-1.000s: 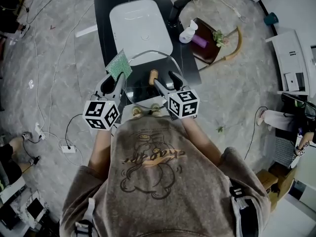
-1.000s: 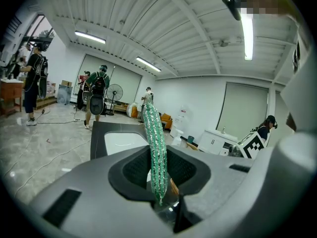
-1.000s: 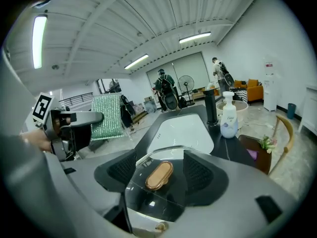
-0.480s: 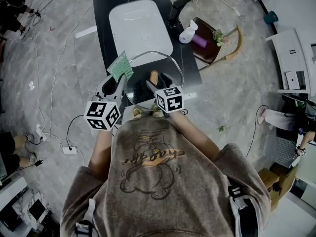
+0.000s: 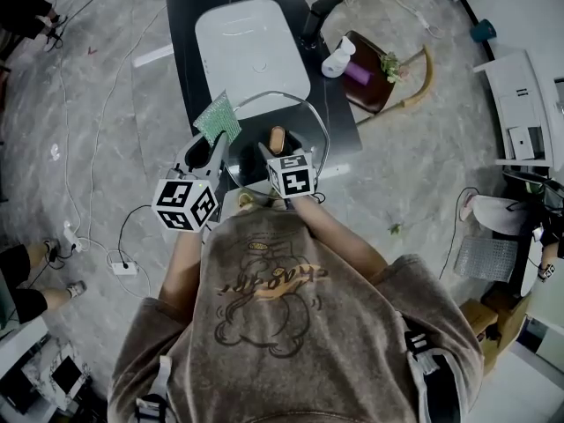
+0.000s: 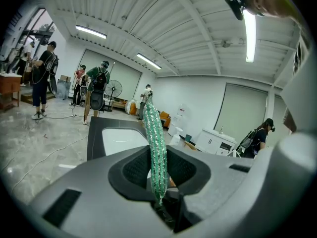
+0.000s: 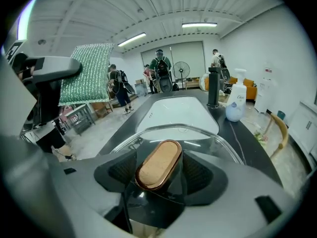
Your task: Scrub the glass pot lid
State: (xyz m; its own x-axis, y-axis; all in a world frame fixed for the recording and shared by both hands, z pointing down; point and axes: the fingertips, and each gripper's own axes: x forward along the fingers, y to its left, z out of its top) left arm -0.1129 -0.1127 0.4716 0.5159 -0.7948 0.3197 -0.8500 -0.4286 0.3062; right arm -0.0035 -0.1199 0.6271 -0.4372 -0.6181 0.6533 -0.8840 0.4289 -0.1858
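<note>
The glass pot lid (image 5: 300,104) hangs over the near edge of the black counter (image 5: 188,25). My right gripper (image 5: 275,151) is shut on its cork-topped handle (image 5: 277,136). In the right gripper view the handle (image 7: 158,163) sits between the jaws of the right gripper (image 7: 159,175), and the lid's glass (image 7: 208,140) spreads beyond. My left gripper (image 5: 214,144) is shut on a green scrub pad (image 5: 218,117), held upright just left of the lid's rim, apart from the glass. In the left gripper view the pad (image 6: 156,148) stands edge-on in the left gripper (image 6: 159,175).
A white sink basin (image 5: 251,47) is set in the counter, with a black faucet (image 5: 314,18) and a soap bottle (image 5: 335,58) at its right. A brown tray (image 5: 374,82) with a plant lies beyond. Cables and a power strip (image 5: 123,267) lie on the floor. People stand in the background.
My right gripper has swung left and shut on the lid's handle; a second ago its jaws stood open around it. The scrub pad has risen slightly.
</note>
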